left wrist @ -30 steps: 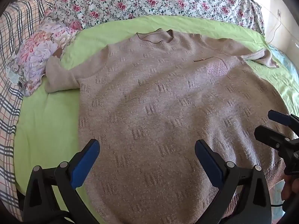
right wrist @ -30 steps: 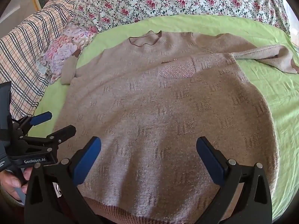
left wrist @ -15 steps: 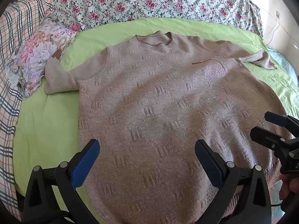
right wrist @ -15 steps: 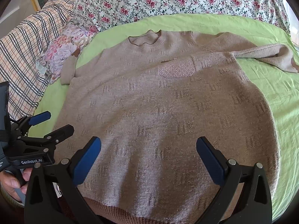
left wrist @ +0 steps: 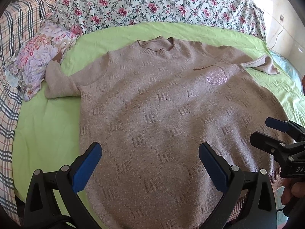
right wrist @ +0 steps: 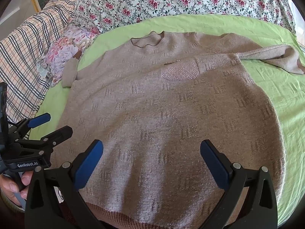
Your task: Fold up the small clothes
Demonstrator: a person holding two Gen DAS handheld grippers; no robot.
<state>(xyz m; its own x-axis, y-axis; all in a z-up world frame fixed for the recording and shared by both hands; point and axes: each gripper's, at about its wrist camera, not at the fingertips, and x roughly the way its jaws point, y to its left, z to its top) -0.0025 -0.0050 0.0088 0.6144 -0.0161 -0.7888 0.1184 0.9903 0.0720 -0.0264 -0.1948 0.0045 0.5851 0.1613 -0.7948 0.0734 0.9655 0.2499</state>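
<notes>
A beige knitted sweater (left wrist: 162,114) lies spread flat, front up, on a green sheet (left wrist: 47,126), neck away from me. It also shows in the right wrist view (right wrist: 171,118). It has a sparkly chest pocket (left wrist: 216,77). Its left sleeve (left wrist: 59,84) is folded short; its right sleeve (right wrist: 276,57) stretches out to the right. My left gripper (left wrist: 149,160) is open and empty above the lower left part of the sweater. My right gripper (right wrist: 151,158) is open and empty above the hem. Each gripper shows in the other's view: the right (left wrist: 270,133), the left (right wrist: 51,124).
A floral quilt (left wrist: 152,2) lies bunched along the far side of the bed. A floral pillow (left wrist: 36,61) and a plaid blanket (right wrist: 24,57) lie at the left. A wall with a cable (left wrist: 278,36) stands at the far right.
Both grippers have drawn back slightly from the sweater and stayed open. The sweater has not moved.
</notes>
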